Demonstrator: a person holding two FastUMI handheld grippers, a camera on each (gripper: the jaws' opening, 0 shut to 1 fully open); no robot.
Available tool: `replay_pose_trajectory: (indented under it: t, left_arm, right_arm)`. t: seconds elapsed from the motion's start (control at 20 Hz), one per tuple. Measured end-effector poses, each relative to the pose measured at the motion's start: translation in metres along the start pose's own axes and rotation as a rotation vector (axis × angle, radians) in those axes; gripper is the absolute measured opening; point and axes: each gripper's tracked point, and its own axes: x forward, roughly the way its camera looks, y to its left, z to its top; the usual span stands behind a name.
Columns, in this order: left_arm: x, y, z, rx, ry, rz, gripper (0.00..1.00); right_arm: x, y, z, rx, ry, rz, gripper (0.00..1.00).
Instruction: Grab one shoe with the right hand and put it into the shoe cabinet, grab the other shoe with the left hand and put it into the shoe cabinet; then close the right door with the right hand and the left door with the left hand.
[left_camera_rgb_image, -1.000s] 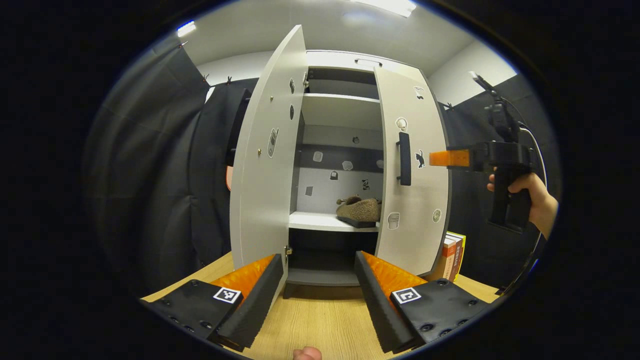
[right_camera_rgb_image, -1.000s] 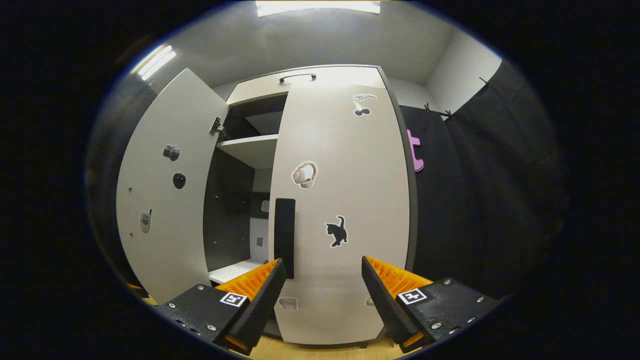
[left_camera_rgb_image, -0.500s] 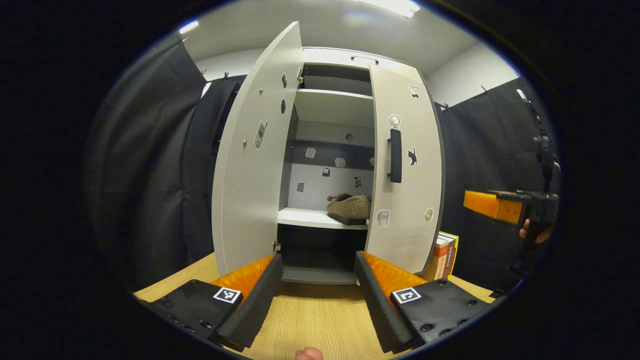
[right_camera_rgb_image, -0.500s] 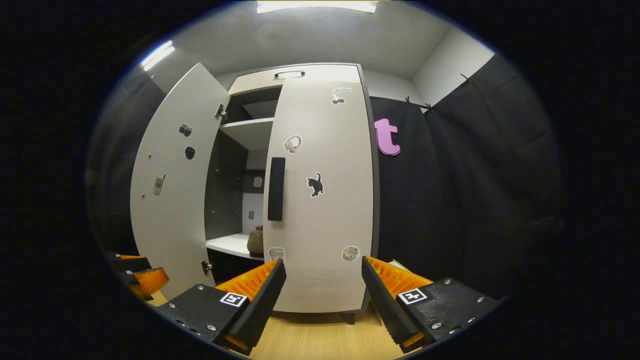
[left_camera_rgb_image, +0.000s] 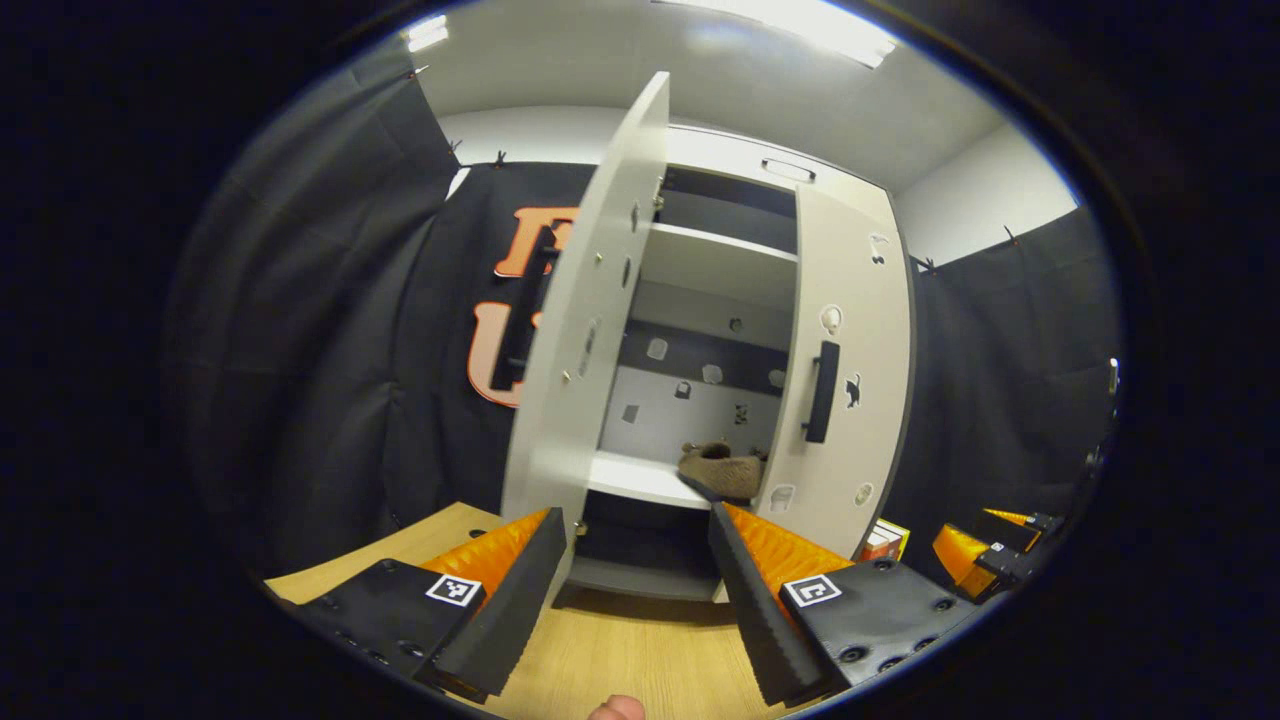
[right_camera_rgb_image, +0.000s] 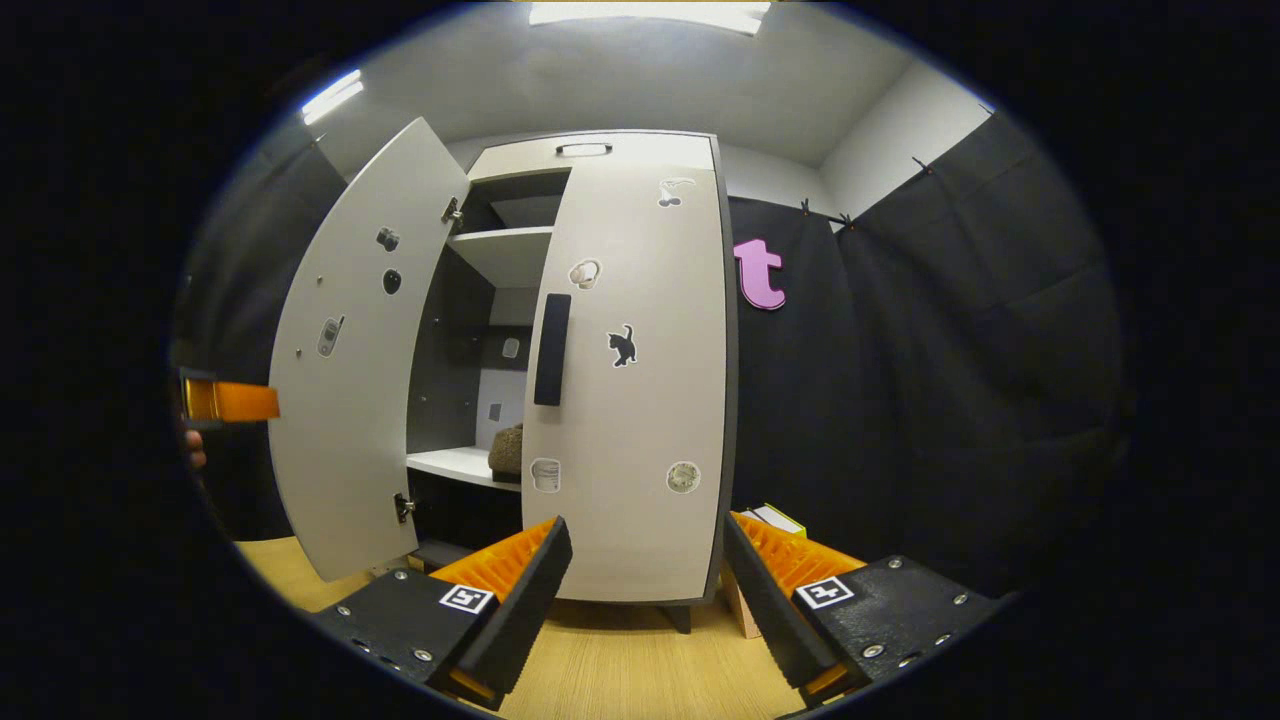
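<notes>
- Shoe cabinet (left_camera_rgb_image: 735, 170) stands on the table (left_camera_rgb_image: 640, 660), the landmark for all below.
- Right door (right_camera_rgb_image: 635, 380) almost shut; left door (right_camera_rgb_image: 350, 350) swung wide open, seen nearly edge-on in the left gripper view.
- Shoe (left_camera_rgb_image: 722, 470), brown and fuzzy, lies on the cabinet's white shelf (left_camera_rgb_image: 640, 478), partly hidden behind the right door; can't tell whether it's one shoe or two.
- In the right gripper view just a sliver of shoe (right_camera_rgb_image: 507, 452) peeks through the door gap.
- Left tool (left_camera_rgb_image: 635, 590) spread wide, empty, in front of the cabinet's base.
- Right tool (right_camera_rgb_image: 645, 600) spread wide, empty, before the right door.
- Books (left_camera_rgb_image: 880, 540) beside the cabinet's right side, mostly cut off by the tool.
</notes>
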Motion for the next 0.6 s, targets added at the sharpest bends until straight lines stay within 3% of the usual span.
replay_pose_trajectory:
  t: [0.15, 0.3, 0.4, 0.6]
  left_arm:
    - [0.002, 0.061, 0.031, 0.024, -0.009, 0.139, 0.94]
    - [0.020, 0.103, 0.057, 0.013, -0.050, 0.217, 0.94]
    - [0.042, 0.125, 0.068, 0.056, -0.057, 0.240, 0.94]
    - [0.088, 0.132, 0.082, 0.054, -0.050, 0.198, 0.94]
  right_arm:
    - [-0.001, 0.002, -0.007, 0.036, 0.030, 0.010, 0.94]
    - [0.002, 0.003, -0.006, 0.043, 0.030, 0.010, 0.94]
    - [0.003, 0.006, -0.001, 0.039, 0.025, 0.023, 0.94]
    - [0.000, 0.005, 0.001, 0.022, 0.028, 0.025, 0.94]
